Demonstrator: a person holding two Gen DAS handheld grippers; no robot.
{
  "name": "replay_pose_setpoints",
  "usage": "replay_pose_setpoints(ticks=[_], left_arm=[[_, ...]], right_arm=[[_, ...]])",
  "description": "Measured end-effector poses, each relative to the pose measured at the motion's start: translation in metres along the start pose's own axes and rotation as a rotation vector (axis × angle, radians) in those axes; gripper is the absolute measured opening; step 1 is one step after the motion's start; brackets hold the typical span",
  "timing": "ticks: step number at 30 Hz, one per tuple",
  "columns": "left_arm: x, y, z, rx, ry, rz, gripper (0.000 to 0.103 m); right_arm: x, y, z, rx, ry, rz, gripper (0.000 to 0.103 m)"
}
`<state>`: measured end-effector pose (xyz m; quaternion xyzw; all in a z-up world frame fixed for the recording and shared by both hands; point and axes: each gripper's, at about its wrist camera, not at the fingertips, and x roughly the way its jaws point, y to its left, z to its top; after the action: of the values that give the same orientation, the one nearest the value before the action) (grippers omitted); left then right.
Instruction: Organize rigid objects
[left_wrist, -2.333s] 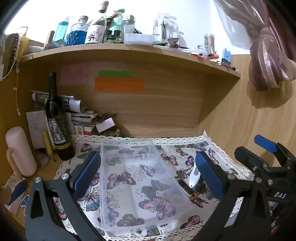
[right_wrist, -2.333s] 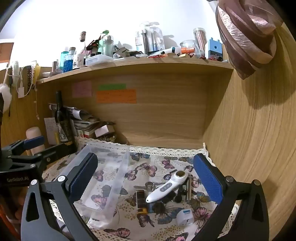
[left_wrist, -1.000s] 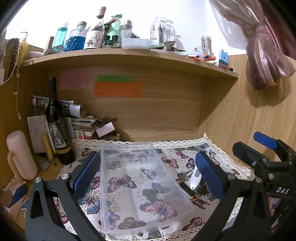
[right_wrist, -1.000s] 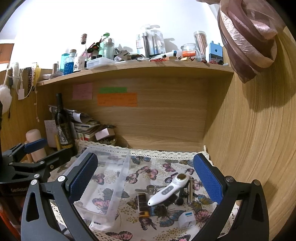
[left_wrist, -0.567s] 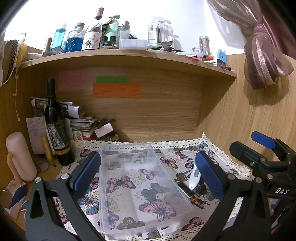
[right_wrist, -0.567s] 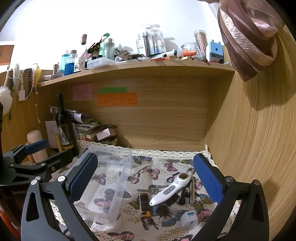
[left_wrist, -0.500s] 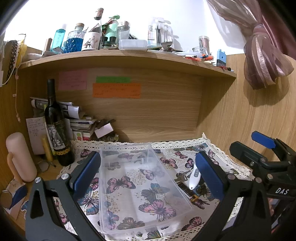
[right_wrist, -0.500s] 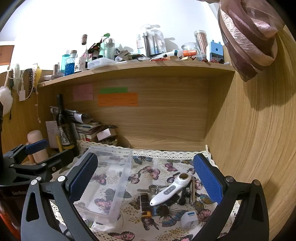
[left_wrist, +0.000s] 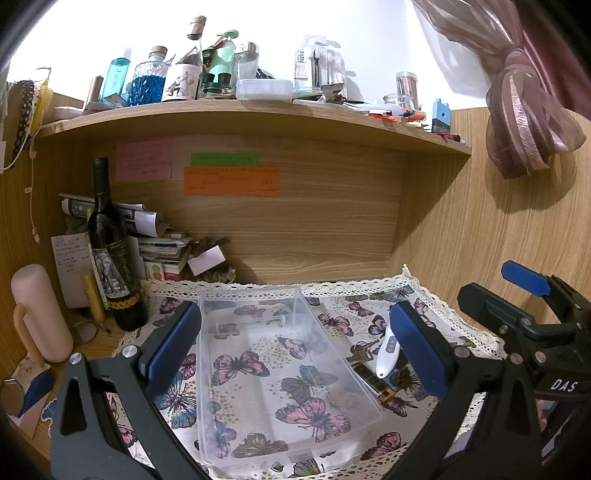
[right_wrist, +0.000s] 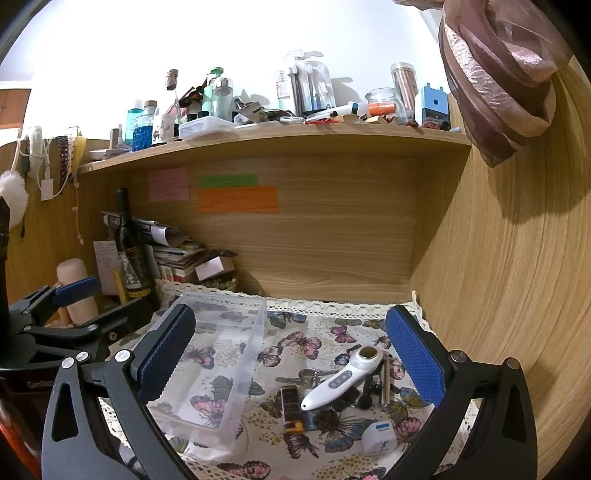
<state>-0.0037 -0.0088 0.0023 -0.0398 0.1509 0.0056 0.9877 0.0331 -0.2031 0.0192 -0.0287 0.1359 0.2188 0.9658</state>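
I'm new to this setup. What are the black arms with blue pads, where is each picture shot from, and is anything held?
They are two handheld grippers, each carrying a camera that looks out along its fingers. One picture is from the left gripper, over an empty clear plastic tray. The other is from the right gripper, above a white handheld device, keys, a small white cube and a dark lighter-like item on the butterfly cloth. Both are open, holding nothing.
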Motion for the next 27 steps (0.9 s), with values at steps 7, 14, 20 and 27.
replay_pose_setpoints(ticks=[7, 14, 20, 27], left_arm=[[0.001, -0.001, 0.001, 0.002, -0.002, 0.001, 0.103], [-0.001, 0.0, 0.002, 0.008, -0.011, 0.01, 0.103], [-0.004, 0.005, 0.003, 0.017, -0.014, 0.012, 0.103], [0.012, 0.03, 0.0, -0.006, 0.092, 0.032, 0.071]], right_arm=[[0.0, 0.0, 0.0, -0.003, -0.002, 0.003, 0.103], [0.0, 0.0, 0.0, -0.001, -0.002, 0.003, 0.103], [0.003, -0.001, 0.0, -0.018, 0.005, 0.01, 0.103], [0.015, -0.015, -0.011, -0.009, 0.08, -0.005, 0.09]])
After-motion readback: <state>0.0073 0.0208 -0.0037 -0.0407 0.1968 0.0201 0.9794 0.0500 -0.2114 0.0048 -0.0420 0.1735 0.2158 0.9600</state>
